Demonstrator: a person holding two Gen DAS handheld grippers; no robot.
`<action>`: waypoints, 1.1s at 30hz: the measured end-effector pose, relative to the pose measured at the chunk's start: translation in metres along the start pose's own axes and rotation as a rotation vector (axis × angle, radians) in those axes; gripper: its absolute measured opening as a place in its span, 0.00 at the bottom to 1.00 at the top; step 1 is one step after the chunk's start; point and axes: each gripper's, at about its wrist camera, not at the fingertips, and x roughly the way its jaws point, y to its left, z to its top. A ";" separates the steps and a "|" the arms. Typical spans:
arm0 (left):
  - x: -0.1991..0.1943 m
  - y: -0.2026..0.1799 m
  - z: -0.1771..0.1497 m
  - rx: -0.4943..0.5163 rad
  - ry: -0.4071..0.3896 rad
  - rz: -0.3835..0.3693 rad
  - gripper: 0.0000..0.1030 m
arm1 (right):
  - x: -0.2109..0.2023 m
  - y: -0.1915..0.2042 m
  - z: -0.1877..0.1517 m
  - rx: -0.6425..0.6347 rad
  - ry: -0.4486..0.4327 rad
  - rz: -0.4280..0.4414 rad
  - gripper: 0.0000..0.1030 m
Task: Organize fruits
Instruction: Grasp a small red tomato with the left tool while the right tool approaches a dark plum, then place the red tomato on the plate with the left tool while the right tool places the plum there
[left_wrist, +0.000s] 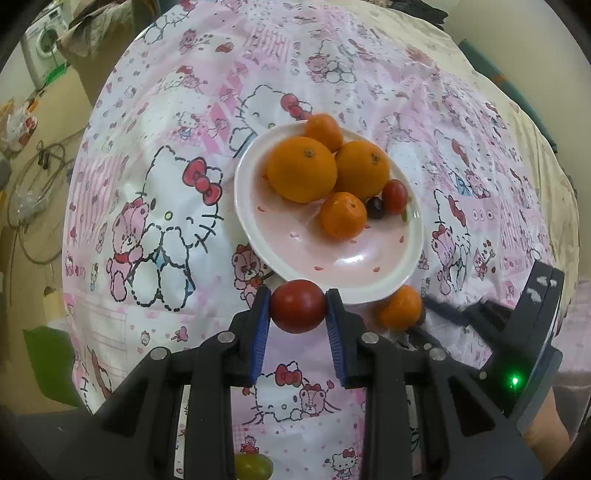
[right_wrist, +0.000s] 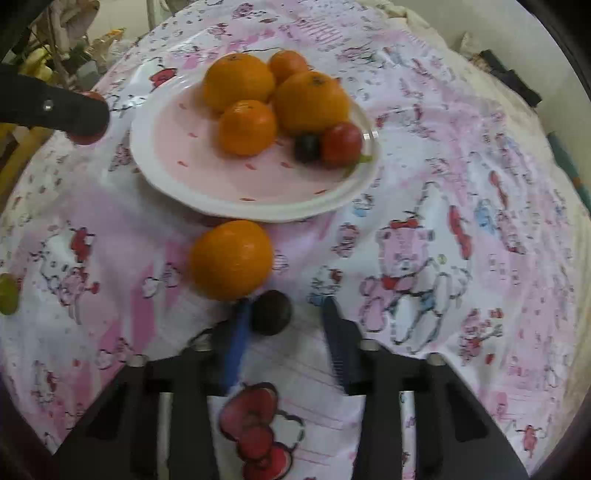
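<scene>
My left gripper (left_wrist: 297, 305) is shut on a red tomato (left_wrist: 297, 305) and holds it just before the near rim of the pink plate (left_wrist: 332, 254). The plate holds several oranges (left_wrist: 302, 169), a red tomato (left_wrist: 395, 196) and a dark grape (left_wrist: 376, 208). My right gripper (right_wrist: 282, 314) is open over the cloth; a dark grape (right_wrist: 270, 312) lies between its fingers, close to the left one. A loose orange (right_wrist: 231, 259) lies on the cloth between that gripper and the plate (right_wrist: 207, 177). The right gripper also shows in the left wrist view (left_wrist: 443, 310), beside that orange (left_wrist: 399, 307).
A pink cartoon-print cloth (left_wrist: 155, 192) covers the table. A green grape (right_wrist: 7, 294) lies on the cloth at the far left; it also shows in the left wrist view (left_wrist: 254, 466). The left gripper's finger (right_wrist: 70, 110) reaches in beside the plate. Cables (left_wrist: 33, 173) and a washing machine (left_wrist: 42, 51) are on the floor.
</scene>
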 end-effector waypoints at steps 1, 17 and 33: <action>0.000 0.000 0.000 -0.002 0.000 0.001 0.25 | -0.001 0.000 0.000 -0.008 0.003 0.003 0.23; 0.006 0.007 0.003 0.003 -0.047 0.072 0.25 | -0.033 -0.028 -0.003 0.145 -0.058 -0.013 0.22; 0.004 0.017 0.023 -0.063 -0.106 0.059 0.25 | -0.052 -0.050 0.026 0.294 -0.176 0.151 0.22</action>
